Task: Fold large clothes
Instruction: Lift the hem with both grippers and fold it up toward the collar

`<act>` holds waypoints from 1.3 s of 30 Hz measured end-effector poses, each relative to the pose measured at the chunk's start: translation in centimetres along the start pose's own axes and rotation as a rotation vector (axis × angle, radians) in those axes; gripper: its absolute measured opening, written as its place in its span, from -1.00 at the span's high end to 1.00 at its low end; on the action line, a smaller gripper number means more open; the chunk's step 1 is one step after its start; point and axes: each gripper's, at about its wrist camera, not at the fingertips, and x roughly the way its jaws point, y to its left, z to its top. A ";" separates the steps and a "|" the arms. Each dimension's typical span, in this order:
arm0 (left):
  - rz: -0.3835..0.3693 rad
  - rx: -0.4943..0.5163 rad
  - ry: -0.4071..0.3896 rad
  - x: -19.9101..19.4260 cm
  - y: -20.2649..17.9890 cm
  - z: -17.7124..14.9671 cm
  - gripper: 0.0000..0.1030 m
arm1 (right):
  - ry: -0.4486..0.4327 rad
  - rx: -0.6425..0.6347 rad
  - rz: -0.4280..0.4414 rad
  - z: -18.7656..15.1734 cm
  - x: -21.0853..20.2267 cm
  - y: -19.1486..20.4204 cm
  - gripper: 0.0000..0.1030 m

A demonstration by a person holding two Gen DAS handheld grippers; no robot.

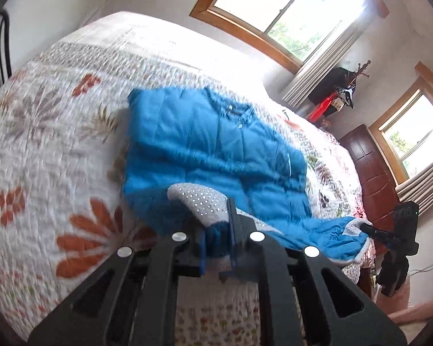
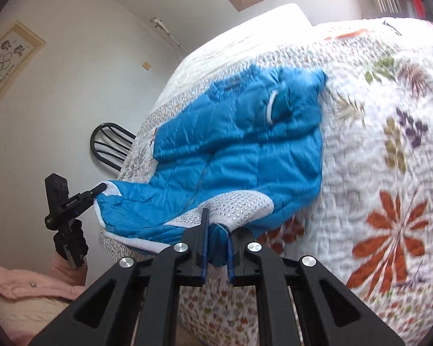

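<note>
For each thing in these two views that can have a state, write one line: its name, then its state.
blue jacket: body flat on the bed, near hem lifted, lining showing
left gripper: shut on the jacket's hem
right gripper: shut on the jacket's hem
quilted bedspread: spread over the bed
wooden door: closed

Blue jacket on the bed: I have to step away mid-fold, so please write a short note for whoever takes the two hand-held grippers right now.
Left hand-held gripper: shut on one corner of the hem of the blue jacket.
Right hand-held gripper: shut on the other hem corner.
Jacket: upper part lies flat on the floral quilt; the hem is held off the bed's near edge, white dotted lining showing.
Done: both hem corners gripped and raised.
Left: probably carry the hem toward the collar, lay it down evenly, release, then finish the fold.
</note>
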 end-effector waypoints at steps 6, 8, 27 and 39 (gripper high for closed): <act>-0.001 0.035 -0.030 3.4 -1.1 7.4 0.80 | -0.010 -0.016 -0.010 8.0 1.1 -0.3 0.83; -0.002 0.040 -0.035 4.8 -1.4 9.7 0.80 | -0.008 -0.006 -0.014 10.7 2.1 -0.7 0.83; 0.184 -0.075 0.139 26.6 4.4 21.6 0.80 | 0.138 0.150 -0.093 25.8 17.1 -12.0 0.83; 0.224 -0.090 0.223 31.6 6.3 21.7 0.74 | 0.210 0.288 -0.133 26.4 22.6 -17.3 0.82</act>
